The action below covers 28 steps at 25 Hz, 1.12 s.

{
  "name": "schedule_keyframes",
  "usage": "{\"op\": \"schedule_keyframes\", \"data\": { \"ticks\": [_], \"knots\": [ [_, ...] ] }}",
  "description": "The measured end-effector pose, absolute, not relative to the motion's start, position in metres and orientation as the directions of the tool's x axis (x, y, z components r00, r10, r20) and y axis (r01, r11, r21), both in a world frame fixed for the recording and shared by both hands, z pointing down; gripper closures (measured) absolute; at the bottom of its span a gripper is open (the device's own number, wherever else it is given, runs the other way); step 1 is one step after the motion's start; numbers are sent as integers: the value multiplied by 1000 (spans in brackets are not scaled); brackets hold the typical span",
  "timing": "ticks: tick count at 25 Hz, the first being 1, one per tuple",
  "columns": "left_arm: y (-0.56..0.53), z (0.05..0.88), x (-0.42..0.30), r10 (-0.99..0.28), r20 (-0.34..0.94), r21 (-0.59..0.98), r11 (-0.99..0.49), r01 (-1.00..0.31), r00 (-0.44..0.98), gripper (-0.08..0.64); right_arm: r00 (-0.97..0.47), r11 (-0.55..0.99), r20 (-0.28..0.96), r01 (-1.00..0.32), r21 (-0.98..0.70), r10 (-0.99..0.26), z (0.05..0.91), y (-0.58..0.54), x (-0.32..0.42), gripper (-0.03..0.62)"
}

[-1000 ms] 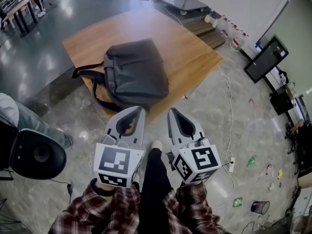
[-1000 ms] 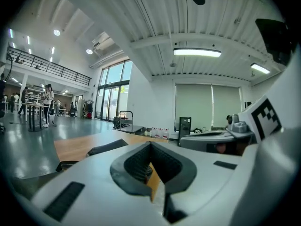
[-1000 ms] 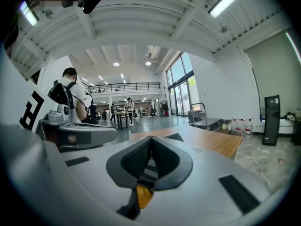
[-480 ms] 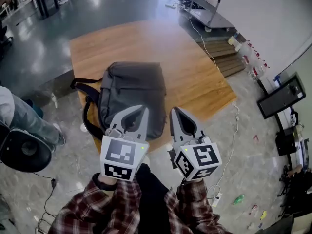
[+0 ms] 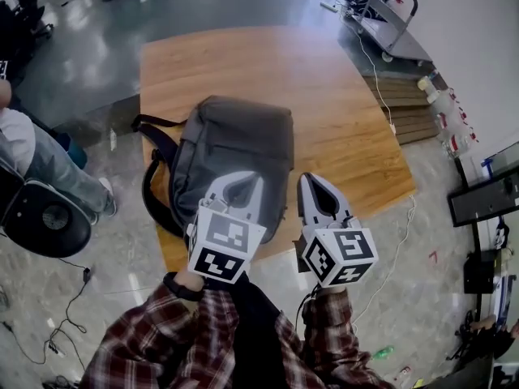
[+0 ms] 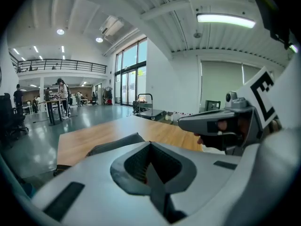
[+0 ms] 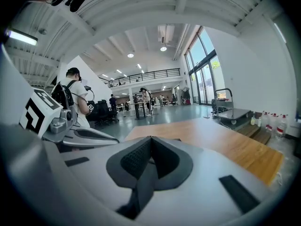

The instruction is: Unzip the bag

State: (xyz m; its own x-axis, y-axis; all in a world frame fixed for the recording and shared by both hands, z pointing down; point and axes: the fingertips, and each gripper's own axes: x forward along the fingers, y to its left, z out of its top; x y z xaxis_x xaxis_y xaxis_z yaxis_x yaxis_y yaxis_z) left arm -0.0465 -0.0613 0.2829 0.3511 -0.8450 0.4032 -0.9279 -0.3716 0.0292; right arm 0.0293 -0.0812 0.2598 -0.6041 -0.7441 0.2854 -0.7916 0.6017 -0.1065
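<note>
One bag (image 5: 235,148), one wooden table (image 5: 324,96), one black chair (image 5: 45,229) and one cart (image 5: 391,24) at the upper right are being shown, with two grippers: left gripper (image 5: 247,178), right gripper (image 5: 309,181).

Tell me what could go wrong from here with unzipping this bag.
1. The bag lies at the table's edge with a strap hanging over it; a one-sided zipper pull could drag it off.
2. The left tongs and right tongs are both shut and off the bag; they must open before gripping.
3. No zipper pull shows in any view, so they may pinch fabric instead.
</note>
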Motion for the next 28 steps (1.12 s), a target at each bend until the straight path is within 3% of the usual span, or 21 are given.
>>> {"op": "schedule_keyframes", "data": {
  "ticks": [10, 16, 23, 28],
  "knots": [
    [-85, 390, -4, -688, 582, 45, -506, -862, 434, 555, -588, 612, 447, -783, -108, -674, 356, -87, 51, 581],
    [-91, 464, 18, -559, 689, 102, -556, -825, 462, 554, -568, 563, 543, -802, -197, -619, 435, -84, 73, 581],
    [-98, 507, 29, -479, 734, 125, -602, -788, 482, 555, -586, 566, 564, -790, -236, -582, 475, -79, 75, 581],
    [-128, 519, 32, -478, 713, 166, -596, -786, 513, 554, -624, 667, 597, -721, -190, -505, 497, -91, 80, 580]
  ]
}}
